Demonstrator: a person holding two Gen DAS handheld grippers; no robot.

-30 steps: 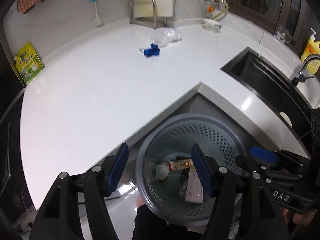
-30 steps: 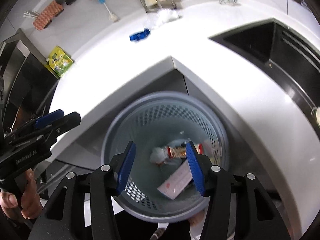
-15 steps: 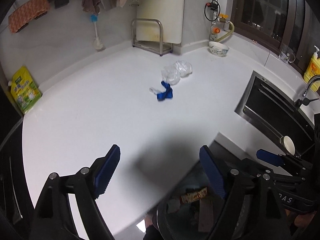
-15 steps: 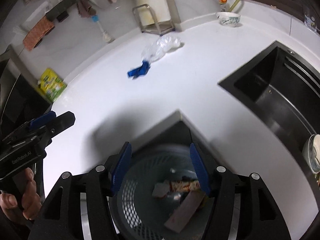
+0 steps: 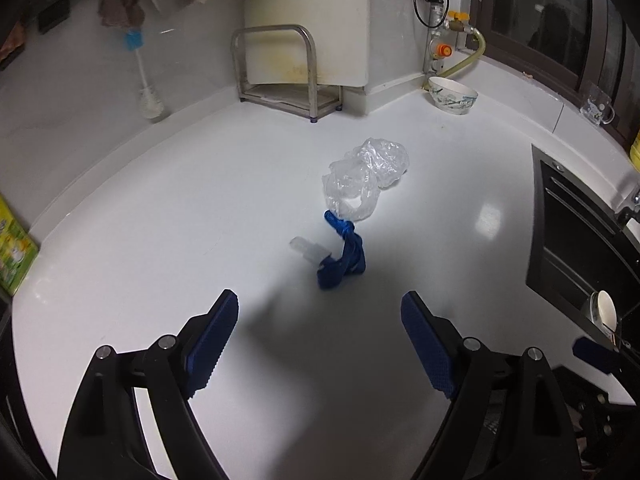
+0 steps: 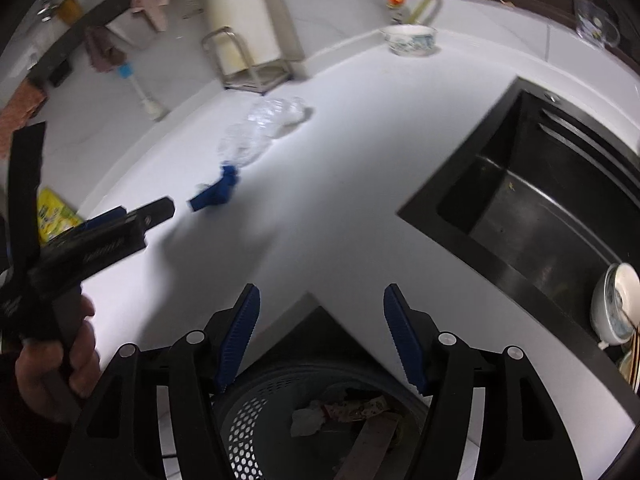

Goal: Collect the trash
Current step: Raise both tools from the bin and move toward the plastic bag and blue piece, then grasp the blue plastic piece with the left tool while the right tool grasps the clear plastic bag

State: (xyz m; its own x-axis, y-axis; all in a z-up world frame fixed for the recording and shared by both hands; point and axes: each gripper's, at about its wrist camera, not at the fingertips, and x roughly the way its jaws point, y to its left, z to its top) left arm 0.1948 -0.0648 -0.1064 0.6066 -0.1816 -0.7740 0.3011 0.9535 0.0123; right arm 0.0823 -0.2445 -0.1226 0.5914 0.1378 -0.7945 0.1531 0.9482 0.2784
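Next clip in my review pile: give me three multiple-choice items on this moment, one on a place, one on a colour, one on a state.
1. Where does the crumpled clear plastic bag lie?
A. in the sink
B. on the white countertop
C. in the grey perforated trash basket

2. What colour is the knotted strap at the bag's end?
A. blue
B. red
C. yellow

3. How does the left gripper stand?
A. shut on the bag
B. shut and empty
C. open and empty

Answers: 1 B, the bag rests on the counter beyond the fingers; 2 A, blue in both views; 3 C, its pads are wide apart with only bare counter between them.
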